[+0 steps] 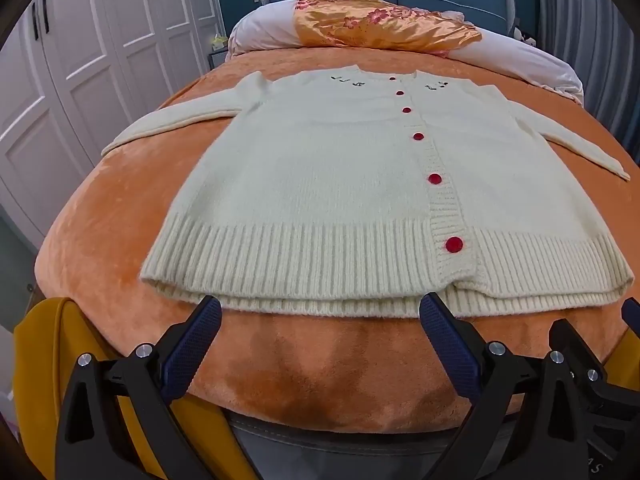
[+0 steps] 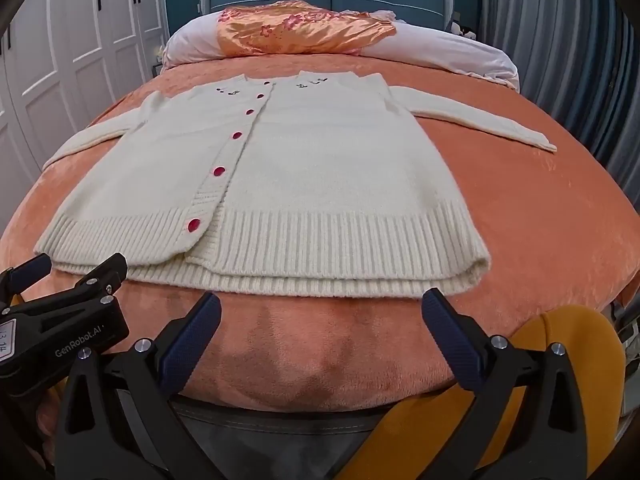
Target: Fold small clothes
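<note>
A cream knit cardigan (image 1: 340, 184) with red buttons lies flat and buttoned on the orange bedspread (image 1: 280, 368), both sleeves spread out to the sides. It also shows in the right wrist view (image 2: 320, 184). My left gripper (image 1: 320, 320) is open and empty, just short of the ribbed hem near its left half. My right gripper (image 2: 320, 316) is open and empty, just short of the hem's right half. The left gripper also shows in the right wrist view (image 2: 68, 300) at lower left.
A folded orange satin quilt (image 1: 380, 24) and white pillows (image 1: 260, 32) lie at the head of the bed. White wardrobe doors (image 1: 80, 60) stand at the left, grey curtains (image 2: 560, 40) at the right. Yellow fabric (image 1: 48, 360) sits at the near bed edge.
</note>
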A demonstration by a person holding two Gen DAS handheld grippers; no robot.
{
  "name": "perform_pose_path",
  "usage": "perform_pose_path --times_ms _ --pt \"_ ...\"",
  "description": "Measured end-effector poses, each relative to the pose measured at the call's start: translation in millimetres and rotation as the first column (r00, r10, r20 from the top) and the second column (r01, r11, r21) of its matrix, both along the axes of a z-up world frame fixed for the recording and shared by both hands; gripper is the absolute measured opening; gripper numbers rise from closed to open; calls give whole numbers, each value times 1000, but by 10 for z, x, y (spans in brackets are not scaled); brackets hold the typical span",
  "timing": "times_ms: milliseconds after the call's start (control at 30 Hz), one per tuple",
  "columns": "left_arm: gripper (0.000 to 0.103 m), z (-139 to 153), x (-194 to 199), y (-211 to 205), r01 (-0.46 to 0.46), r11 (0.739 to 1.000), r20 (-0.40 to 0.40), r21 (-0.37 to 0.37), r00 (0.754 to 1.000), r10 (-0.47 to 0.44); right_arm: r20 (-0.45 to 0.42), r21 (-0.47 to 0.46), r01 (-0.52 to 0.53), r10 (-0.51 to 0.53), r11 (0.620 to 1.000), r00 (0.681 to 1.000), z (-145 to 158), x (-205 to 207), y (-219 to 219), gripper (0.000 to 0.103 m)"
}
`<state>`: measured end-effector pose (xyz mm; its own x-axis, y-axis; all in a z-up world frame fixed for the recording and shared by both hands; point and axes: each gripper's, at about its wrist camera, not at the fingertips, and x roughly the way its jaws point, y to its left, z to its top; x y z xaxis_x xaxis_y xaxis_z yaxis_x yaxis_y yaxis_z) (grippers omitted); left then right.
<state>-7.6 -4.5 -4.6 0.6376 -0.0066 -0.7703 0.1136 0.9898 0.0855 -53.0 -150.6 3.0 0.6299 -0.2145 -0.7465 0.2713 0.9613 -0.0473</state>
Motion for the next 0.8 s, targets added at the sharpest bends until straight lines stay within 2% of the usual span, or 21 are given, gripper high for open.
perform_pose_path --times_ms 800 --pt "97 -75 37 13 -2 1000 -22 -1 1000 2 -13 -3 -5 5 1000 1000 -86 23 40 98"
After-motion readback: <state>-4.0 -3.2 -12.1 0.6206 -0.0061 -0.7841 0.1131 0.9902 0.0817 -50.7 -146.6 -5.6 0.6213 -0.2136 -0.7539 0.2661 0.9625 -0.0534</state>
